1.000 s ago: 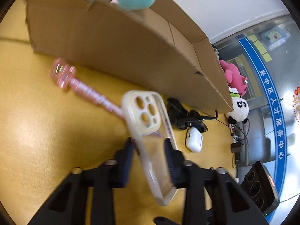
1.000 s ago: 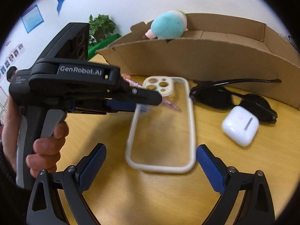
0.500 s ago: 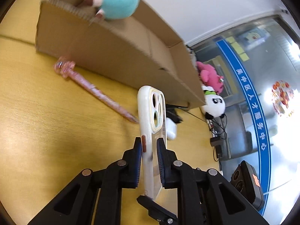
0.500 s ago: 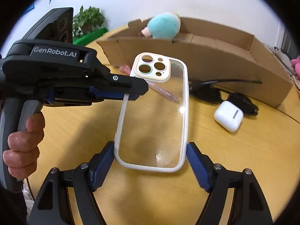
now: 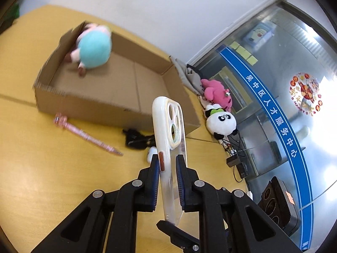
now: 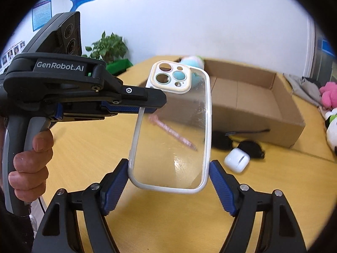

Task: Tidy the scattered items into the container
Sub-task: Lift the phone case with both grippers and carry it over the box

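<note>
A clear phone case (image 5: 168, 139) with a white rim hangs in the air above the yellow table, held by both grippers. My left gripper (image 5: 166, 160) is shut on its thin edge, and it comes in from the left (image 6: 145, 105) in the right wrist view. My right gripper (image 6: 168, 166) has its blue pads pressed on the two long sides of the case (image 6: 172, 139) near its lower end. Beyond stands the open cardboard box (image 5: 94, 103) with a teal plush (image 5: 94, 50) inside. In front of the box lie a pink pen (image 5: 88, 137), black sunglasses (image 6: 250, 147) and a white earbud case (image 6: 237, 160).
A panda plush (image 5: 221, 122) and a pink plush (image 5: 217, 92) sit past the box's right end, beside grey cloth and cables. A potted plant (image 6: 107, 48) stands at the far left of the table. A person's hand (image 6: 31, 164) grips the left handle.
Both grippers rose with the case, lifting it off the table and tipping it up. The right jaws closed in onto its sides. The box's inside now shows from above.
</note>
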Demonstrator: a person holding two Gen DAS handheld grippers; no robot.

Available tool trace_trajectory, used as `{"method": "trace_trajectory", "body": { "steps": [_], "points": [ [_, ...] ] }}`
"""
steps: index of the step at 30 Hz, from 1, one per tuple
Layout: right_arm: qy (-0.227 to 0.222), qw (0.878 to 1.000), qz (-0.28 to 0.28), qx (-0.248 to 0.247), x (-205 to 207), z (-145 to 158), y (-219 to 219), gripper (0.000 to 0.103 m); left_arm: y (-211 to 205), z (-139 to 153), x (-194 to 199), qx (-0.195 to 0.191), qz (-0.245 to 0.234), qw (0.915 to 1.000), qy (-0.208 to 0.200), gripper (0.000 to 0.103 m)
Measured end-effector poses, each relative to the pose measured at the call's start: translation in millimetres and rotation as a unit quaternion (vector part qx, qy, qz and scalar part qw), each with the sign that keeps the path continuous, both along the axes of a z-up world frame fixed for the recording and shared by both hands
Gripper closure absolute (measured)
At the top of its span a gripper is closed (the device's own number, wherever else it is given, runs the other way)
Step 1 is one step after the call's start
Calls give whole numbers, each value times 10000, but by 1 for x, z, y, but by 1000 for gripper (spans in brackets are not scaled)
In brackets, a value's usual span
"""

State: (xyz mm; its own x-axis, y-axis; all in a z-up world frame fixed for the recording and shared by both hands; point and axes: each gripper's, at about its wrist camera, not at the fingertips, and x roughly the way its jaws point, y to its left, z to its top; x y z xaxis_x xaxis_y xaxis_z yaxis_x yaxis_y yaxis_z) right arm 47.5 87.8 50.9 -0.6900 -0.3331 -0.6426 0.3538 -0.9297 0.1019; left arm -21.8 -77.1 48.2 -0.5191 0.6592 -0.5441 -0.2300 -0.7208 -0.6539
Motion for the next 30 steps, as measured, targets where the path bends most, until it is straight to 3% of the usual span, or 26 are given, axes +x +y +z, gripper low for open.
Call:
{"method": "trace_trajectory", "body": {
  "steps": [10,17,30],
  "points": [
    [388,9990,-177,-165,-62,82,34,26,35,98,-53,-518,-363,9954,718,87],
    [395,9988,-245,-163,-123,125,46,27,42,150,-114,-698,-496,9920,930,87],
    [-129,9996,-229,-103,-225,143,52,27,41,170,-216,-843,-519,9924,728,88]
  ]
}}
